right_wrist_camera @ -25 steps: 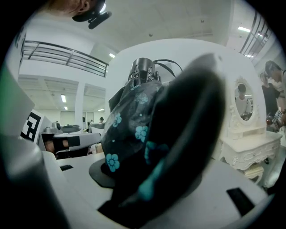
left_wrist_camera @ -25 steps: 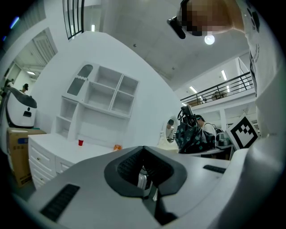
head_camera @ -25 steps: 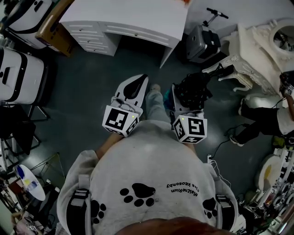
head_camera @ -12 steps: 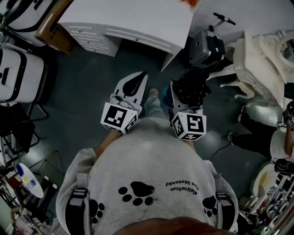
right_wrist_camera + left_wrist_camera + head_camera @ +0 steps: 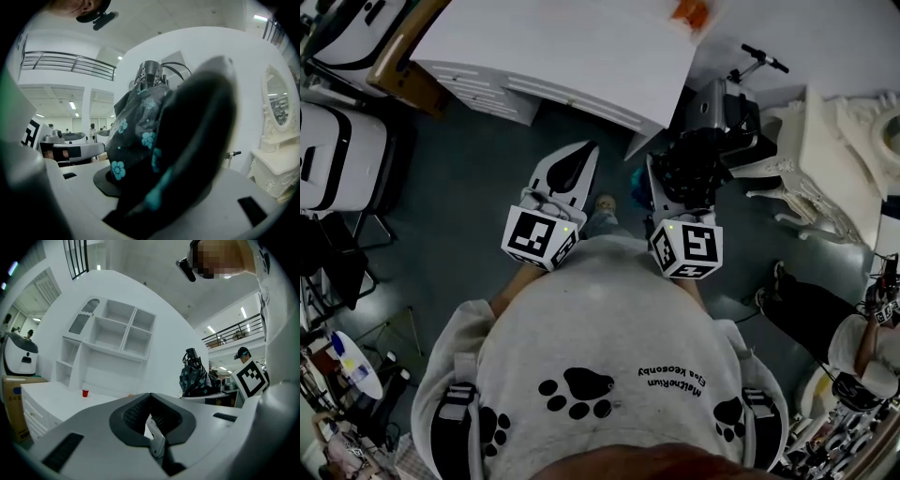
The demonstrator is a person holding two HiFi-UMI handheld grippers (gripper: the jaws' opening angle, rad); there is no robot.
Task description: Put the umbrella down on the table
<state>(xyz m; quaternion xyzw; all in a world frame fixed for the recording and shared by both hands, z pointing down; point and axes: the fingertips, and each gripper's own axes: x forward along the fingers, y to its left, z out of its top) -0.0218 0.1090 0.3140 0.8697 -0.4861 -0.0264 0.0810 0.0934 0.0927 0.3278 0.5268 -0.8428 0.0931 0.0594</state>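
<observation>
Presently, as recorded:

1. Right claw point(image 5: 682, 173): jaws stood wide and closed on the folded umbrella point(image 5: 140, 126), which filled the gap between them.
2. Umbrella: dark fabric with teal flowers, its metal rib ends uppermost in the right gripper view. It was held above the floor point(image 5: 469, 159), short of the counter point(image 5: 562, 47) and just off the counter's near right corner in the head view. It did not touch the counter.
3. Left claw point(image 5: 587, 150): jaws drawn together at the tips, nothing between them. It was level beside the right claw and pointed at the counter's front edge.
4. Counter: white, with drawers. A red cup point(image 5: 85, 393) stood on top before a white shelf unit point(image 5: 112, 333) at the back edge.
5. Ornate white dressing table point(image 5: 834, 141): stood to the right, well apart from the counter.
</observation>
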